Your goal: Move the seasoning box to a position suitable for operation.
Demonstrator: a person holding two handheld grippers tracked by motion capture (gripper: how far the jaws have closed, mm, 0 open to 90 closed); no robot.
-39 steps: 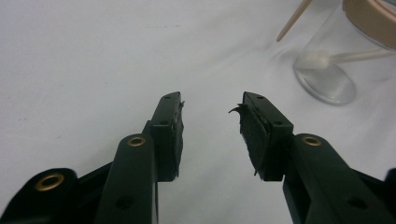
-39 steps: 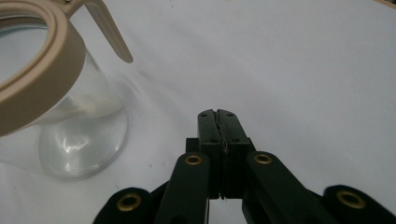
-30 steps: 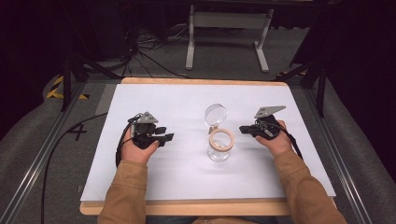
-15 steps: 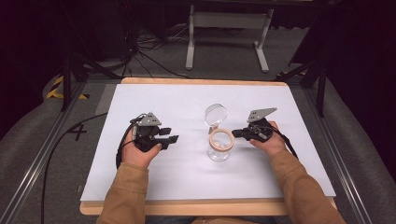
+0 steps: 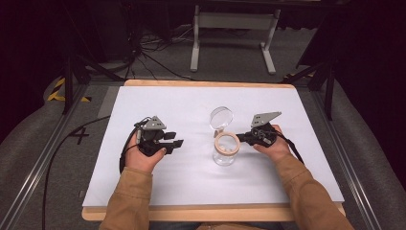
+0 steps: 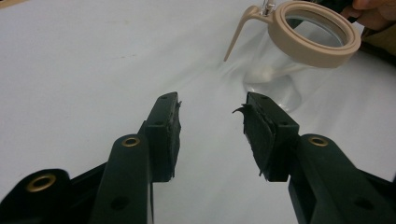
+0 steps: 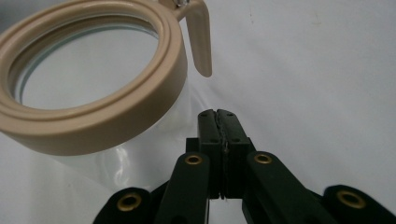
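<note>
White sheet [image 5: 191, 182] spread flat over a wooden table [image 5: 210, 214], grey floor around it, a metal stand [image 5: 233, 36] and loose cables [image 5: 143, 52] in the dark beyond the far edge. Both forearms in tan sleeves [image 5: 129, 201] reaching in from the near edge, hands low on the sheet. Left gripper [image 5: 173, 142] lying level, tips aimed toward the middle, jaws spread apart with bare sheet between the pads [image 6: 167, 135]. Right gripper [image 5: 241, 139] aimed the opposite way, jaws pressed together on nothing, tips just beside the glass jar [image 5: 225, 153], level with its wall below the tan rim [image 7: 100, 116]. Jar upright between the two grippers, close against the right one and well apart from the left; round glass lid [image 5: 221, 117] flipped open on the side away from the person. Wide bare sheet ahead of the left gripper up to the jar, more behind both hands and toward the far edge.
</note>
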